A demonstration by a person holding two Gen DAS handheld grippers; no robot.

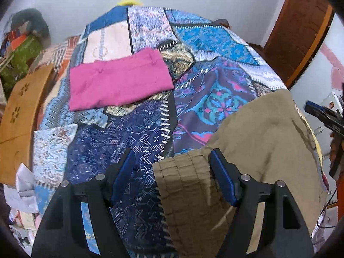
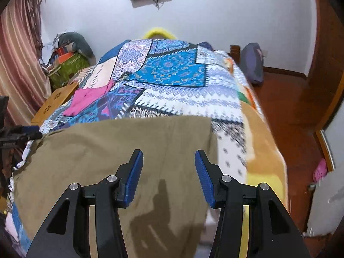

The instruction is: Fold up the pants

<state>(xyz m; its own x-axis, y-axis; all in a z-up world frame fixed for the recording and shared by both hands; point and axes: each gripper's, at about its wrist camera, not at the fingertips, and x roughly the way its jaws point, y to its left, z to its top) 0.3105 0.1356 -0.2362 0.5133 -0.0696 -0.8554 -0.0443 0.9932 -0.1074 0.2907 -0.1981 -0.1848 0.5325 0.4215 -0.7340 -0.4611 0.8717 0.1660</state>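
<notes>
Khaki pants lie spread over the near end of the bed, their ribbed waistband at the left. The left gripper stands wide, its right pad touching that waistband; the right gripper hovers half open above the cloth, holding nothing. Folded pink pants lie farther up the patchwork bedspread, open bedspread between

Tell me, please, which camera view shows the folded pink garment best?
The left wrist view: the pink garment lies fully visible there, folded into a rectangle on the patchwork bedspread. The right wrist view catches only part of it at the bed's left edge, small and partly hidden by a rise in the bedspread.
</notes>
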